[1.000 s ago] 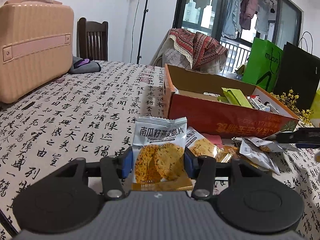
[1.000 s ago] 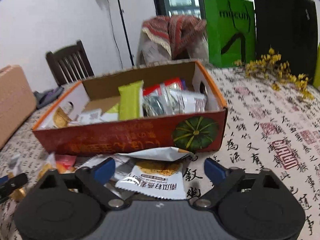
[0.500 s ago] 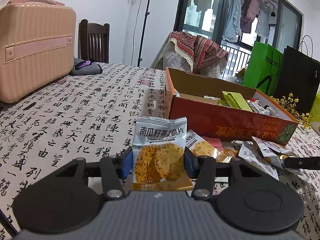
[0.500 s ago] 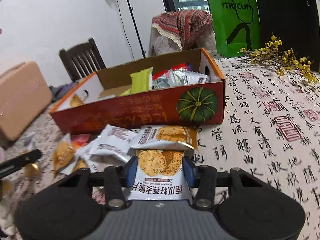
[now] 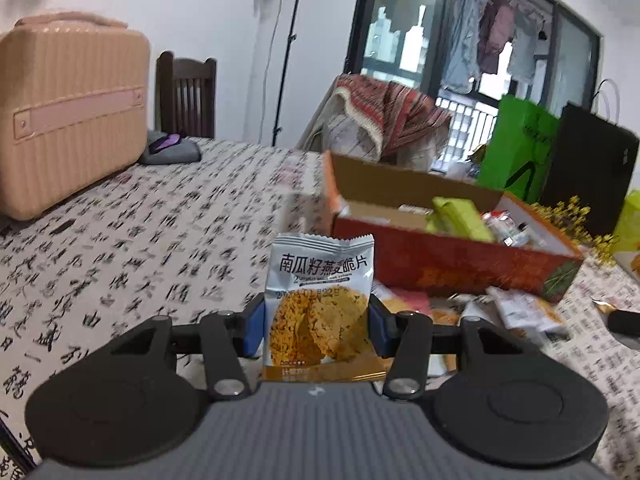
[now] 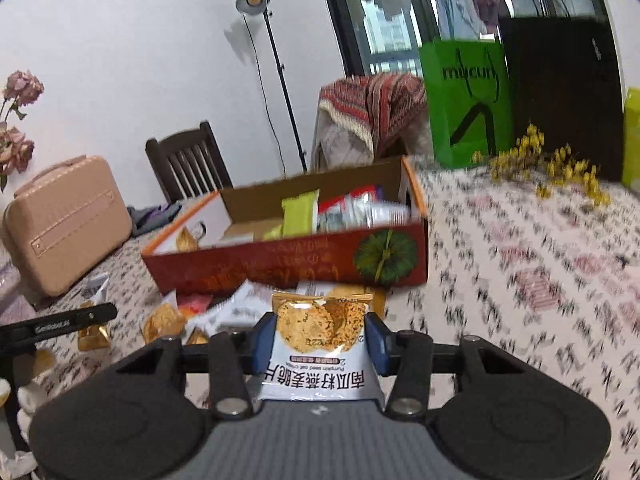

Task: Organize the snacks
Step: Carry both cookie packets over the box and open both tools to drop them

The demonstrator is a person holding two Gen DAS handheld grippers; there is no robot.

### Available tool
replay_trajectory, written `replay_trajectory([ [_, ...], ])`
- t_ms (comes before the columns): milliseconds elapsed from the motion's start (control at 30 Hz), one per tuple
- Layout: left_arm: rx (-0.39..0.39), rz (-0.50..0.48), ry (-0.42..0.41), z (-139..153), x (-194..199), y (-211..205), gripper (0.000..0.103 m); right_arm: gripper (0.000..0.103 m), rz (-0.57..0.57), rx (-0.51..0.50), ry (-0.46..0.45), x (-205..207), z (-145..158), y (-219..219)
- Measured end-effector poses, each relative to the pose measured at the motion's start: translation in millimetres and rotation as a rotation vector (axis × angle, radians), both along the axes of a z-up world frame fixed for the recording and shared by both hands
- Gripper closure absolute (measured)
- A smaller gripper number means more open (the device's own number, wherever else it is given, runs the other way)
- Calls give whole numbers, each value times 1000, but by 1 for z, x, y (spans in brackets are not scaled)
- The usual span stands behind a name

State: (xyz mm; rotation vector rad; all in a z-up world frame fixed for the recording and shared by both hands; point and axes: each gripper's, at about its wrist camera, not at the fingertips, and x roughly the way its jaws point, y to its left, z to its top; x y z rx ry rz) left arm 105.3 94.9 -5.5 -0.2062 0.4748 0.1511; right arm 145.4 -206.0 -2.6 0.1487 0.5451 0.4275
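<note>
grippers each pinch a cracker packet: left gripper (image 5: 317,324) clamps one packet (image 5: 320,304) upright, right gripper (image 6: 319,338) clamps another packet (image 6: 320,340) upside down, clear of the table. beyond sits the orange box (image 6: 288,264) holding snacks, loose packets (image 6: 208,312) scattered along its front on the calligraphy tablecloth (image 6: 520,272).

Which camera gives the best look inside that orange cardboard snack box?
The right wrist view: the orange cardboard snack box is seen from higher up, so its packets and bare floor show. The left wrist view shows the box at a low angle, mostly its front wall.
</note>
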Motion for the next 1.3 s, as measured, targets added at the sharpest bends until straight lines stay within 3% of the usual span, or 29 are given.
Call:
replay_trajectory([
  [367, 112, -57, -91, 64, 21, -42, 52, 57, -6, -17, -156, 29, 46, 21],
  [600, 104, -54, -99, 85, 67, -59, 52, 57, -31, -39, -197, 65, 64, 44],
  [800, 94, -22, -98, 81, 111, -67, 52, 57, -71, -66, -207, 104, 62, 66],
  [967, 88, 12, -107, 57, 141, -65, 52, 57, -80, -40, -192, 133, 38, 70],
  [1100, 171, 13, -109, 35, 147, -67, 52, 57, -50, -1, -210, 138, 18, 62],
  [1300, 164, -21, -110, 26, 151, -65, 51, 56, -52, -37, -203, 144, 7, 68],
])
